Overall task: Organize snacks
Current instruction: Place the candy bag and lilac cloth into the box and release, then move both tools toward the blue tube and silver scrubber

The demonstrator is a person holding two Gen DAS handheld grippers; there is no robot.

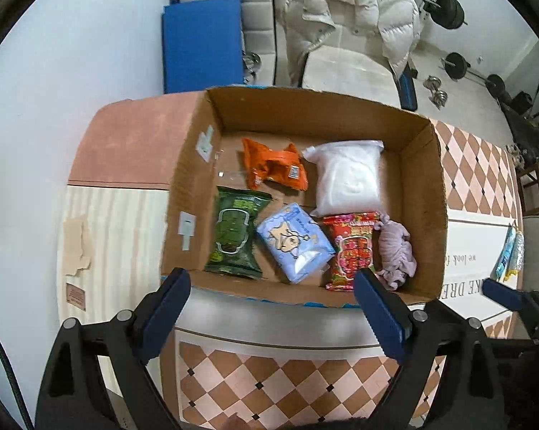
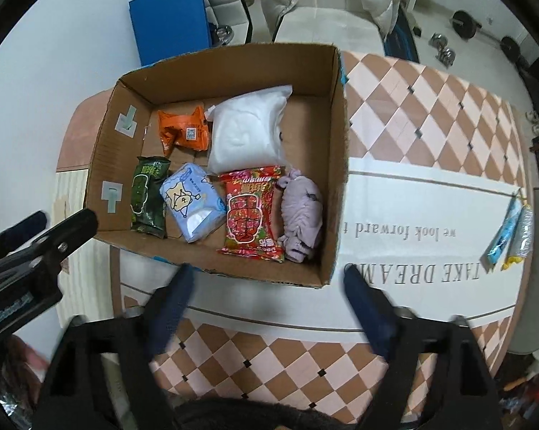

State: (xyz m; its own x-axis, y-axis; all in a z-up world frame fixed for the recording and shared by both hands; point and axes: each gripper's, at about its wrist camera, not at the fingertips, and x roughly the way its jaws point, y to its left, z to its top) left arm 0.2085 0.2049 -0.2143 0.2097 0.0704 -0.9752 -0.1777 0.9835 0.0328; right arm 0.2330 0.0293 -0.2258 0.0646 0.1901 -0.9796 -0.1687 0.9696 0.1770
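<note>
An open cardboard box [image 1: 434, 193] [image 2: 337, 150] on the table holds an orange packet [image 1: 274, 166] [image 2: 185, 130], a white bag [image 1: 348, 179] [image 2: 248, 132], a green pack [image 1: 235, 236] [image 2: 147, 197], a pale blue pack [image 1: 294, 242] [image 2: 192, 200], a red packet [image 1: 351, 251] [image 2: 249, 211] and a lilac soft item [image 1: 396, 249] [image 2: 303, 215]. My left gripper [image 1: 271, 283] hangs open and empty just before the box's near wall. My right gripper [image 2: 267, 279] is open too, above the near edge, holding nothing. Two packets, blue and clear [image 2: 513, 229] [image 1: 511, 254], lie on the cloth far right.
The table carries a checked cloth with lettering [image 2: 412, 251]. A chair with a white padded jacket [image 1: 359, 25] stands behind the box, next to a blue mat [image 1: 201, 43]. Barbells and dumbbells [image 1: 437, 89] lie on the floor at the back right.
</note>
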